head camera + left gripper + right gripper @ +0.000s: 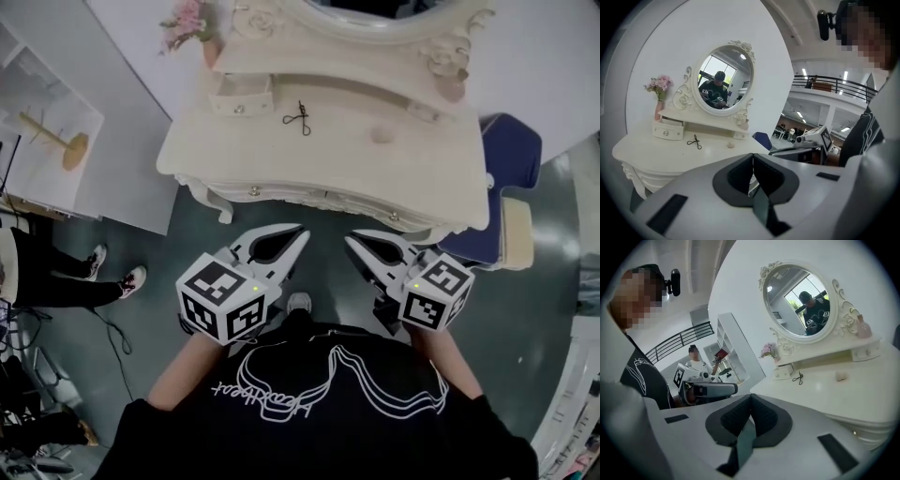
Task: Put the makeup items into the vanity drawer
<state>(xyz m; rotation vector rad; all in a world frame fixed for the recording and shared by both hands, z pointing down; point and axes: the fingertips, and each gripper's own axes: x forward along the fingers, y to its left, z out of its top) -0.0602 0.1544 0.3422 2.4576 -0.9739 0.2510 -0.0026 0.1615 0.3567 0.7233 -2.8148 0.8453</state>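
Both grippers are clenched on nothing: the left gripper and the right gripper each show their dark pads pressed together with nothing between them. In the head view they hang side by side short of the front edge of the vanity table. The eyelash curler lies flat on the tabletop, just beside the small drawer under the mirror shelf. A small beige piece, perhaps a sponge, rests further to the right, well apart from the curler. The curler looks light, stiff and thin, a wire-like metal frame that sits low and could skate on the smooth top. The crossing near its looped handles seems the surest place to pinch. The beige piece is likely soft and very light, and a gentle squeeze across its middle should do. Only the head view shows the drawer from above, seemingly pulled out a little, plus the knobs on the table's front and a blue chair. The gripper views alone show the upright oval mirror. The right gripper view adds a pink bottle on the shelf.
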